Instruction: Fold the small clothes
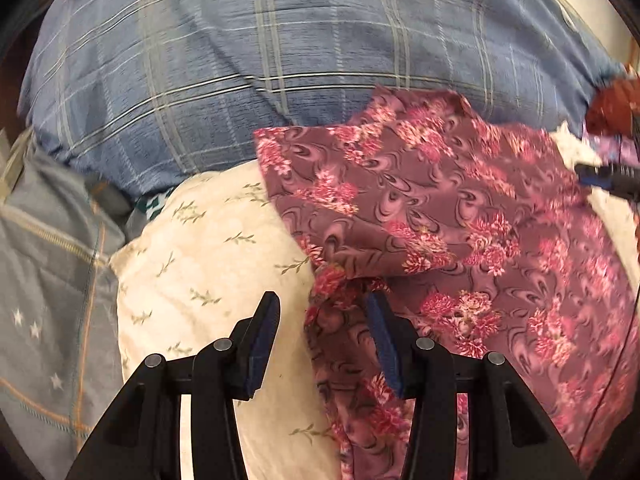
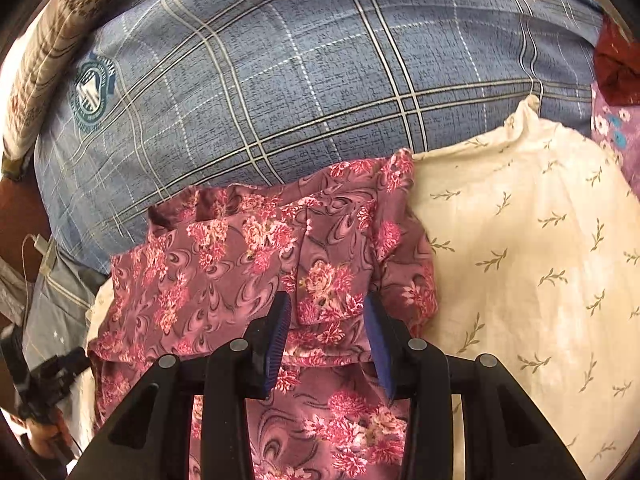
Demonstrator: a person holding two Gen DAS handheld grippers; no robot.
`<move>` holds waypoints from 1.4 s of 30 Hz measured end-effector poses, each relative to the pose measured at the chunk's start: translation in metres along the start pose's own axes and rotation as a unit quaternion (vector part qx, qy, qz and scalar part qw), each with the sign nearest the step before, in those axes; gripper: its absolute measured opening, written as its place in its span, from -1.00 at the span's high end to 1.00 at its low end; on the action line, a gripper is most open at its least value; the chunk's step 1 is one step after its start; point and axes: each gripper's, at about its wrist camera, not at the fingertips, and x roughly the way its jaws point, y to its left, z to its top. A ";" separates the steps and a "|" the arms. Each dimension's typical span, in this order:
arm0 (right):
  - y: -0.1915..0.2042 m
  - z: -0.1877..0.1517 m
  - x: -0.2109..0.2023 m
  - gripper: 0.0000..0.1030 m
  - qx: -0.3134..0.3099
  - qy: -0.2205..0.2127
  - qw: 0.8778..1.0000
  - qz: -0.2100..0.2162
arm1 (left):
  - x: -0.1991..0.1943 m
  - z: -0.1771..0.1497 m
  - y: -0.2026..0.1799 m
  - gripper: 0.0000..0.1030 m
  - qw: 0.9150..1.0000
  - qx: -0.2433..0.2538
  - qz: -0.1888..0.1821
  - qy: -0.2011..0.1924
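Note:
A maroon garment with pink flowers (image 1: 432, 216) lies partly folded on a cream leaf-print cloth (image 1: 208, 264). My left gripper (image 1: 322, 304) stands open over the garment's left edge; the cloth's rim runs between its fingers, and no pad presses on it. My right gripper (image 2: 327, 304) is open too, hovering above a folded flap of the same garment (image 2: 256, 248), which shows between its blue pads (image 2: 280, 332) without being pinched. The right gripper (image 1: 608, 178) also peeks in at the right edge of the left wrist view. The left gripper (image 2: 52, 364) appears low on the left in the right wrist view.
A blue plaid sheet (image 2: 280, 80) covers the bed behind the garment. Grey star-print fabric (image 1: 44, 288) lies at the left. Red cloth (image 2: 618, 72) and purple flowered cloth (image 2: 612, 128) sit at the far right. A brown-patterned quilt (image 2: 52, 56) borders the upper left.

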 end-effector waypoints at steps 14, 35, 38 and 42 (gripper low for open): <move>-0.013 0.006 0.033 0.88 0.038 0.002 0.999 -0.034 | 0.019 -0.003 0.015 0.91 0.995 -0.083 -0.032 -0.046; -0.008 -0.018 0.003 0.28 -0.005 -0.076 0.996 -0.054 | -0.011 -0.028 0.045 0.69 0.981 -0.172 -0.068 -0.062; 0.001 -0.007 -0.001 0.28 -0.013 -0.079 0.996 -0.048 | -0.017 -0.018 0.037 0.69 0.983 -0.162 -0.062 -0.063; 0.019 0.003 0.005 0.29 -0.039 -0.068 0.996 -0.030 | -0.027 -0.010 0.036 0.69 0.981 -0.173 -0.051 -0.076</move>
